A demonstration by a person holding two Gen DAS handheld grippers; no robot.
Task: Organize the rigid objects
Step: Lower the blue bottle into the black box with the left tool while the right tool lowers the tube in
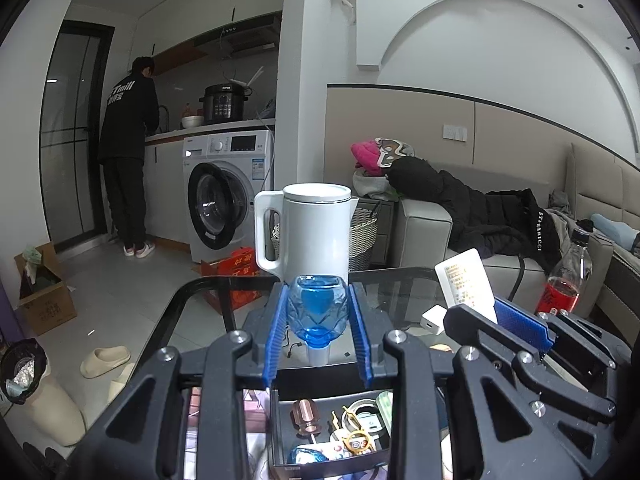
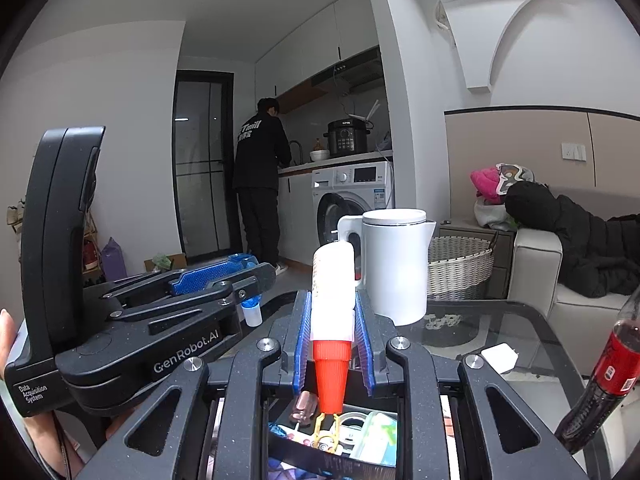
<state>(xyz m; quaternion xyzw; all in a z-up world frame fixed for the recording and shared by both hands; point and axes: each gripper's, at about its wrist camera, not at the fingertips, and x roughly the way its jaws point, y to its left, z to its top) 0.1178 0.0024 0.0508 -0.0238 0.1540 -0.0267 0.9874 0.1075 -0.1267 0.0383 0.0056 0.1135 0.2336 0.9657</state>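
Note:
My left gripper is shut on a small clear blue bottle, held with its white cap towards the camera. The right wrist view shows this left gripper at the left, gripping the same blue bottle. My right gripper is shut on a white tube, whose orange-red cap points at the camera. In the left wrist view the right gripper stands at the right with the white tube in it. Under both grippers lies an open black tray with several small items.
A white kettle stands on the glass table just ahead. A cola bottle and a white charger sit to the right. Behind are a wicker basket, a sofa with clothes, and a person at the kitchen counter.

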